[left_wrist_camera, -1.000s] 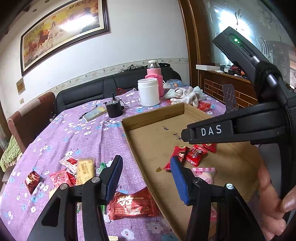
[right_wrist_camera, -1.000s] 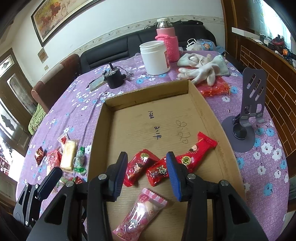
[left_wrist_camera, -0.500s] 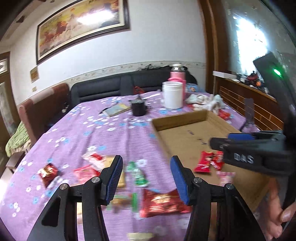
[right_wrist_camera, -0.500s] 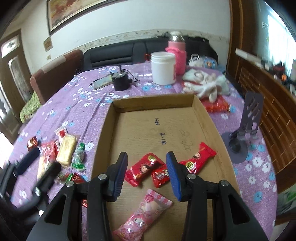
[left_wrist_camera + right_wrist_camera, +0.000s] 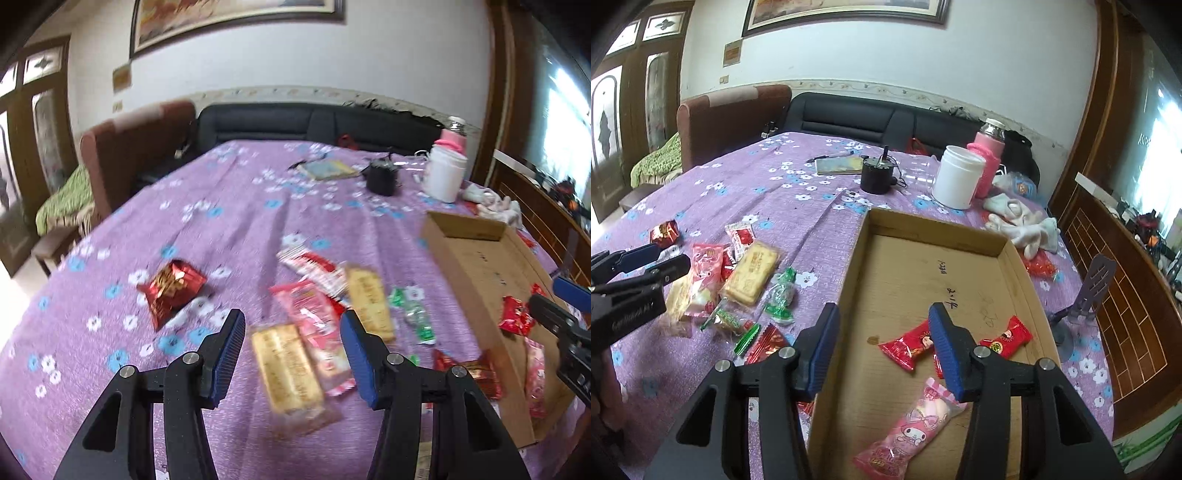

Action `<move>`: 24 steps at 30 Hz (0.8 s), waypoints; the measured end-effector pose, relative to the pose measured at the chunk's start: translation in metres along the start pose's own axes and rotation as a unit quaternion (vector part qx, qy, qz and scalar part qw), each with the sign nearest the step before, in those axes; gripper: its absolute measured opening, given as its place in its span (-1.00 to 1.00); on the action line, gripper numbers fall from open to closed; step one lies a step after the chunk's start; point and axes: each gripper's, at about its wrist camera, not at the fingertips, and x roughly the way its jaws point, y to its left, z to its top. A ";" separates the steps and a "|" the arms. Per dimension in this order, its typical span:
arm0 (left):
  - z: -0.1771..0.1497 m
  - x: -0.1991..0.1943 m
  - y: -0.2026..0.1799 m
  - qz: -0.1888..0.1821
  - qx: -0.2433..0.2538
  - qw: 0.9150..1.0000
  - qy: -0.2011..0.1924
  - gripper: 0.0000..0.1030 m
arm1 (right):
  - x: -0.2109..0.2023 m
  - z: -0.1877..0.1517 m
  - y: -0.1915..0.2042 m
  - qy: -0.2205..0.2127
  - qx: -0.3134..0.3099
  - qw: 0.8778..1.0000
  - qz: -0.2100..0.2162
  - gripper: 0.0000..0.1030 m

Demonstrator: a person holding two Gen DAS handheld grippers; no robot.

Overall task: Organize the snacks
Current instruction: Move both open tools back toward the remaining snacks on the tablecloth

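Note:
My left gripper (image 5: 291, 350) hovers open over the loose snack pile on the purple cloth. A yellow biscuit pack (image 5: 286, 369) and a pink pack (image 5: 314, 321) lie below its jaws, untouched. A red foil pack (image 5: 171, 286) lies further left. My right gripper (image 5: 884, 349) hangs over the left side of the cardboard box (image 5: 934, 230); its jaws are opening with nothing between them. Inside the box lie two red packs (image 5: 908, 347) (image 5: 1006, 338) and a pink cartoon pack (image 5: 912, 428). The left gripper (image 5: 670, 258) shows at the right wrist view's left edge.
A white jar (image 5: 956, 177), pink bottle (image 5: 988, 162), black device (image 5: 875, 173) and notebook (image 5: 838, 164) stand at the table's far side. Gloves (image 5: 1023, 225) and a grey phone stand (image 5: 1089, 295) sit right of the box. A sofa lies behind.
My left gripper has swung left from the box to above the loose snack pile. My right gripper has shifted and rolled over the box, and its jaws have widened a little.

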 end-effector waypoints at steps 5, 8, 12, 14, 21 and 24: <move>-0.002 0.015 0.011 -0.022 -0.028 0.999 0.037 0.11 | -0.001 0.000 0.001 0.002 0.003 1.000 0.013 -0.05; -0.003 0.022 0.020 -0.032 -0.052 0.997 0.055 0.11 | -0.003 0.001 -0.006 0.009 0.035 0.995 0.088 -0.05; -0.005 0.028 0.024 -0.042 -0.063 0.995 0.068 0.11 | -0.006 0.003 -0.008 0.021 0.061 0.977 0.206 -0.05; -0.005 0.028 0.022 -0.043 -0.058 0.995 0.069 0.11 | -0.010 0.003 -0.001 0.025 0.060 0.968 0.243 -0.05; -0.005 0.017 0.027 -0.028 -0.050 0.996 0.075 0.11 | -0.014 -0.007 0.050 0.089 -0.024 0.933 0.348 0.02; -0.011 0.017 0.029 -0.034 -0.042 0.994 0.099 0.11 | -0.006 -0.015 0.069 0.129 -0.037 0.931 0.339 0.02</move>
